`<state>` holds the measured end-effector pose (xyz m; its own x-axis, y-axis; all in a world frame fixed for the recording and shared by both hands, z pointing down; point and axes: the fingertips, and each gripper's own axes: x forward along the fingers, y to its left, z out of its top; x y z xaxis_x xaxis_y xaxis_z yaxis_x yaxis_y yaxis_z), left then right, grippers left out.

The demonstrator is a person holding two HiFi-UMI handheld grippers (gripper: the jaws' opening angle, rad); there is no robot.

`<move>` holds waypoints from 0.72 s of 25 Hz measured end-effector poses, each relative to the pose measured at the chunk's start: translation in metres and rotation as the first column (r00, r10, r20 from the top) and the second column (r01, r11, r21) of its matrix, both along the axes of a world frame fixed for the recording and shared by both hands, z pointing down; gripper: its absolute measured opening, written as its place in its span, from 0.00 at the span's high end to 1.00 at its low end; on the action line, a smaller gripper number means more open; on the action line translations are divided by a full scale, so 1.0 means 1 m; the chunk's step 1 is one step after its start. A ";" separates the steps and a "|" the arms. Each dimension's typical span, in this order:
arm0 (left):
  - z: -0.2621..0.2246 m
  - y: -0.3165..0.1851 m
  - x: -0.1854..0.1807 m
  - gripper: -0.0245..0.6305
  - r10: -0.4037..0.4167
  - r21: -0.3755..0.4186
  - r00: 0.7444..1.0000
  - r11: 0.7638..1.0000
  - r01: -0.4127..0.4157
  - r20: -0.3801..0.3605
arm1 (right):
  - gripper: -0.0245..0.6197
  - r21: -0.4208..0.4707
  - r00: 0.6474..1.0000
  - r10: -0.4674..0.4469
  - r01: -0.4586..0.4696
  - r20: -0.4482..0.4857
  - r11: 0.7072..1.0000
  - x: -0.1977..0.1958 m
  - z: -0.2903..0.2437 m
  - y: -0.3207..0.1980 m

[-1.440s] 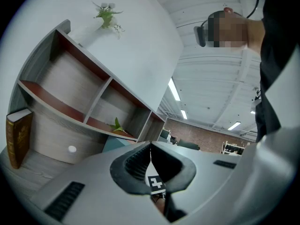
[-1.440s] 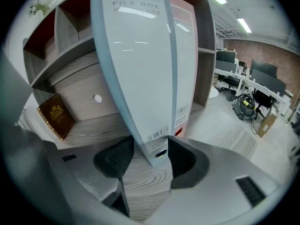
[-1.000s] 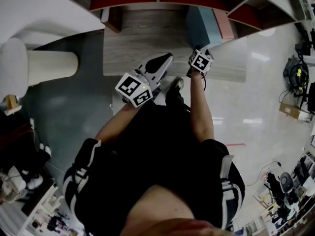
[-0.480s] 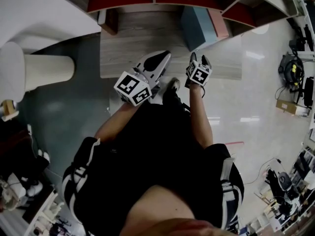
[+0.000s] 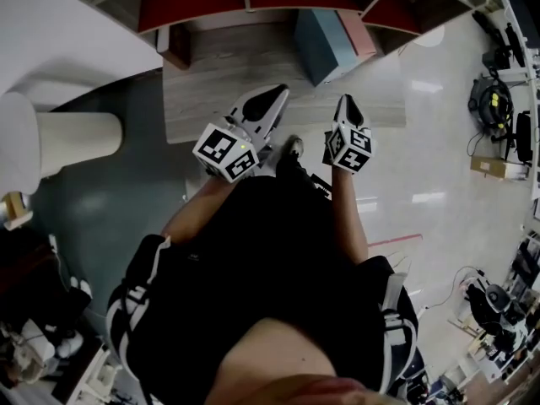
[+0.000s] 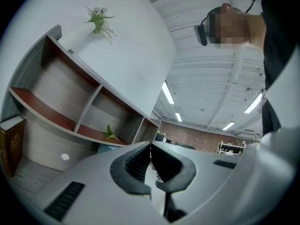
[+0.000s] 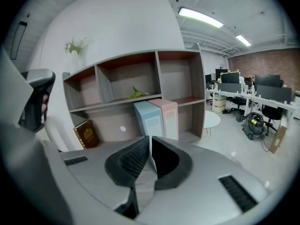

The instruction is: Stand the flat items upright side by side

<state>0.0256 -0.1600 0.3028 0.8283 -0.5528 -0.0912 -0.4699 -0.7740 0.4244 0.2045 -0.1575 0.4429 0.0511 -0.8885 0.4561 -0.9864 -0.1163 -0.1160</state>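
A light blue box (image 5: 318, 45) and a pink box (image 5: 358, 30) stand upright side by side on the low wooden shelf board (image 5: 228, 70). The right gripper view shows the same blue box (image 7: 147, 117) and pink box (image 7: 167, 114) ahead of it. My right gripper (image 5: 347, 105) hovers short of them; its jaws are closing, pads nearly together, with nothing between them (image 7: 150, 146). My left gripper (image 5: 268, 99) is shut and empty (image 6: 151, 153), raised beside the right one. A brown book (image 7: 86, 133) leans at the shelf's left end.
The curved shelf unit (image 7: 154, 76) has open compartments, with a small plant (image 7: 137, 93) in one. A white cylinder (image 5: 59, 133) stands at the left. At the right are a small round table (image 7: 212, 118), office desks (image 7: 243, 97) and a vacuum (image 7: 253, 123).
My right gripper has drawn back from the blue and pink boxes toward the person, and its jaws have gone from wide open to nearly together. The left gripper has barely moved.
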 end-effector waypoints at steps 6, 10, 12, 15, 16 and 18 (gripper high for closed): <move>-0.008 0.006 0.002 0.93 0.015 0.012 1.000 1.000 -0.015 -0.009 | 0.92 0.141 0.999 -0.033 0.029 0.025 0.990 -0.013 -0.066 0.031; -0.008 0.010 0.000 0.93 0.008 0.036 1.000 0.999 -0.008 0.001 | 0.92 0.218 0.999 -0.036 0.031 0.018 0.975 -0.018 -0.091 0.049; -0.005 0.013 0.000 0.93 0.012 0.029 1.000 1.000 -0.012 0.004 | 0.92 0.225 0.999 -0.035 0.031 0.014 0.974 -0.020 -0.094 0.057; -0.002 0.014 0.001 0.93 0.019 0.025 1.000 1.000 -0.019 0.009 | 0.92 0.220 0.999 -0.041 0.037 0.014 0.975 -0.024 -0.091 0.061; -0.002 0.014 0.001 0.93 0.020 0.025 1.000 0.999 -0.020 0.009 | 0.92 0.218 0.999 -0.042 0.037 0.015 0.975 -0.024 -0.090 0.062; -0.002 0.015 0.002 0.93 0.022 0.027 1.000 0.999 -0.022 0.010 | 0.92 0.219 0.999 -0.042 0.037 0.018 0.975 -0.026 -0.090 0.062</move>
